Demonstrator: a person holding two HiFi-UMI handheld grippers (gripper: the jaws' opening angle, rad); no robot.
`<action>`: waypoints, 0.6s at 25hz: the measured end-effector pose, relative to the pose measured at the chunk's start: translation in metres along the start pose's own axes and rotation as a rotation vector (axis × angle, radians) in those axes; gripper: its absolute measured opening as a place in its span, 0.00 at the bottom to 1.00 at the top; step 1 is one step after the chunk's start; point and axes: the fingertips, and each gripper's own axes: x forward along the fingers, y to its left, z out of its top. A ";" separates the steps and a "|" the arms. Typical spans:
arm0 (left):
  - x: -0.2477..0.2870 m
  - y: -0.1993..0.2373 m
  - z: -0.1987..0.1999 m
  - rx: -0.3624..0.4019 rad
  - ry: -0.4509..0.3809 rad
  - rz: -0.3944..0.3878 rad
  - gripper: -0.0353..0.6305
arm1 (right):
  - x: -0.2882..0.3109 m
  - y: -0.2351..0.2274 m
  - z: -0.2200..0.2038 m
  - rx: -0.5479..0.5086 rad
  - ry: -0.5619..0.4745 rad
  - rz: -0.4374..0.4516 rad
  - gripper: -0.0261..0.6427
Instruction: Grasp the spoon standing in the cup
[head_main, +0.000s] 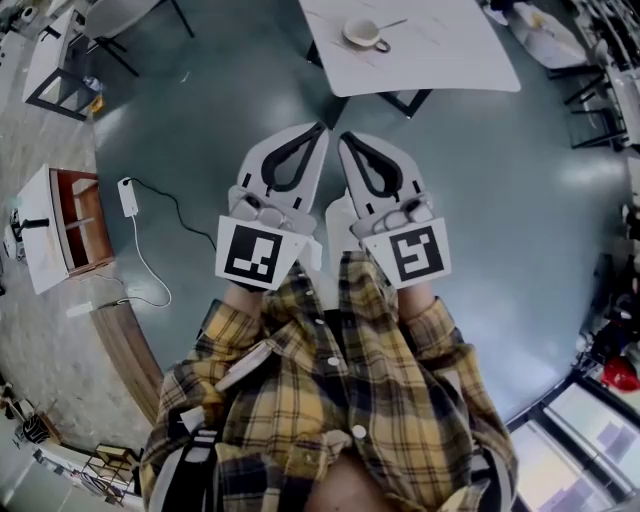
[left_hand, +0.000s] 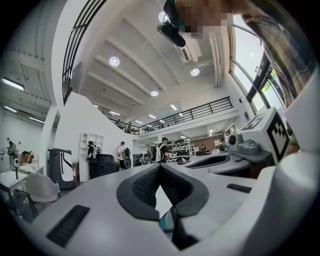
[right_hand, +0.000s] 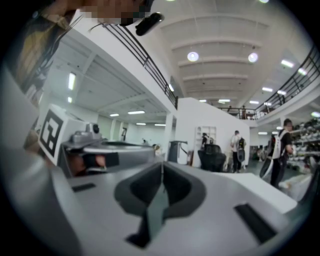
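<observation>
A white cup stands on a white table at the far top of the head view, with a spoon whose handle sticks out to the right. Both grippers are held close to the person's chest, well short of the table. My left gripper and my right gripper point forward side by side. Their tips meet and nothing is between them. The left gripper view shows the left gripper shut and aimed at the hall. In the right gripper view the right gripper looks the same. Neither gripper view shows the cup.
A wooden open box and a white power strip with its cable lie on the grey floor to the left. A chair stands at the top left. People stand far off in the hall.
</observation>
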 end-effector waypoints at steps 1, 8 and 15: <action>0.003 0.001 -0.002 0.001 0.000 0.001 0.08 | 0.002 -0.003 -0.002 0.003 0.000 0.002 0.09; 0.036 0.019 -0.013 0.000 0.000 0.030 0.08 | 0.026 -0.033 -0.012 0.004 -0.002 0.023 0.09; 0.106 0.044 -0.017 0.004 0.000 0.069 0.08 | 0.065 -0.095 -0.018 -0.001 0.006 0.069 0.09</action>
